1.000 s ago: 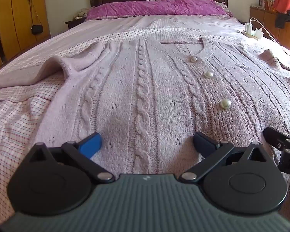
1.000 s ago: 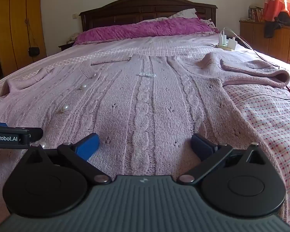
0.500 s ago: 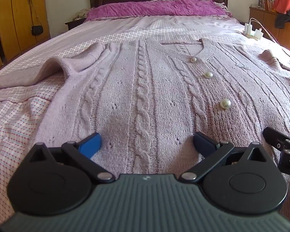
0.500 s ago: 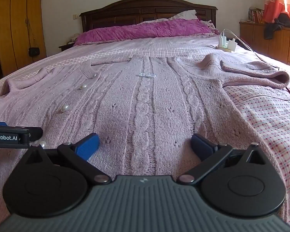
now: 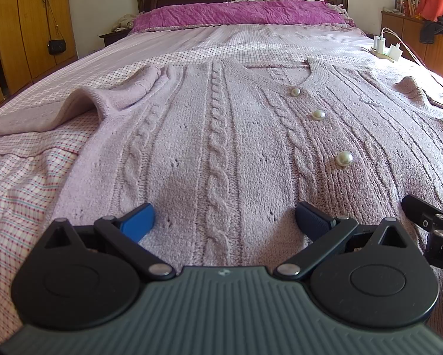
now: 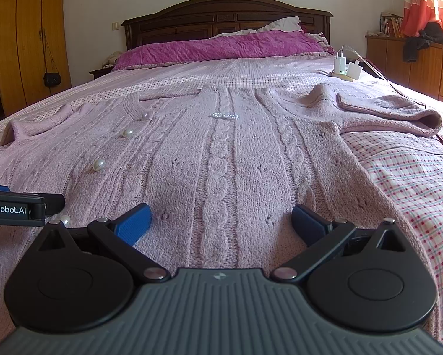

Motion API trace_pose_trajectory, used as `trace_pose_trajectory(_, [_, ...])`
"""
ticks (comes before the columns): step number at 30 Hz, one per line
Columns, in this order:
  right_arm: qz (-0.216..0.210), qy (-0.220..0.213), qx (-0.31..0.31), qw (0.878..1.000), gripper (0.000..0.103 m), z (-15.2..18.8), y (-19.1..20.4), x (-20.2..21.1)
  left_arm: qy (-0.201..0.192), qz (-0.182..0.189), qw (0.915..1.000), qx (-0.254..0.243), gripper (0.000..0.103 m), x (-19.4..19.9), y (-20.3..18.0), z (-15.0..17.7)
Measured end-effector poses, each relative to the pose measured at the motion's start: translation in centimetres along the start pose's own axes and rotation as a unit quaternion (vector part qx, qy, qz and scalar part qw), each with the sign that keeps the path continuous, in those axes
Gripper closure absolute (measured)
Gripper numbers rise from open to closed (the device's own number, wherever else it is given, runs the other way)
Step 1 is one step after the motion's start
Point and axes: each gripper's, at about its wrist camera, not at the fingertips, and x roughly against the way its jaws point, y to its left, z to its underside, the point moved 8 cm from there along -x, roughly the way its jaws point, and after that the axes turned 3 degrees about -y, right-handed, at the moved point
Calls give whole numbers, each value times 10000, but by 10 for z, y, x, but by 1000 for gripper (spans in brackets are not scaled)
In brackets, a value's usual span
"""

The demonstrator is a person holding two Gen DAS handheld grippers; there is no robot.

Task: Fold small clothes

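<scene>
A pale lilac cable-knit cardigan (image 5: 221,148) (image 6: 221,153) with pearl buttons (image 5: 344,158) lies flat, front up, on the bed. Its left sleeve (image 5: 82,106) is bent over near the shoulder, and its right sleeve (image 6: 389,112) is folded inward. My left gripper (image 5: 224,217) stands open over the hem on the cardigan's left half, nothing between its blue fingers. My right gripper (image 6: 221,222) stands open over the hem on the right half, likewise holding nothing. Each gripper shows at the edge of the other's view.
A checked sheet (image 6: 413,177) covers the bed. A magenta pillow (image 5: 236,11) lies by the dark wooden headboard (image 6: 227,14). A power strip with chargers (image 6: 345,68) sits at the right edge. Wardrobes (image 5: 23,23) stand left, a wooden dresser (image 6: 422,62) right.
</scene>
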Motion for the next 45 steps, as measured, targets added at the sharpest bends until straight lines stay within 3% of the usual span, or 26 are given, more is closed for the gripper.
trace_pose_trajectory(37, [-7, 102, -39, 9999, 0, 4, 1, -2, 103, -13, 9999, 16, 0, -4, 2, -2])
trace_pose_trajectory(41, [-181, 270, -204, 9993, 0, -3, -4, -1, 254, 4, 9997, 1, 0, -5, 2, -6])
trace_pose_trajectory(45, [-717, 382, -717, 9941, 0, -23, -19, 4, 424, 44, 9990, 136, 0, -1, 5, -15])
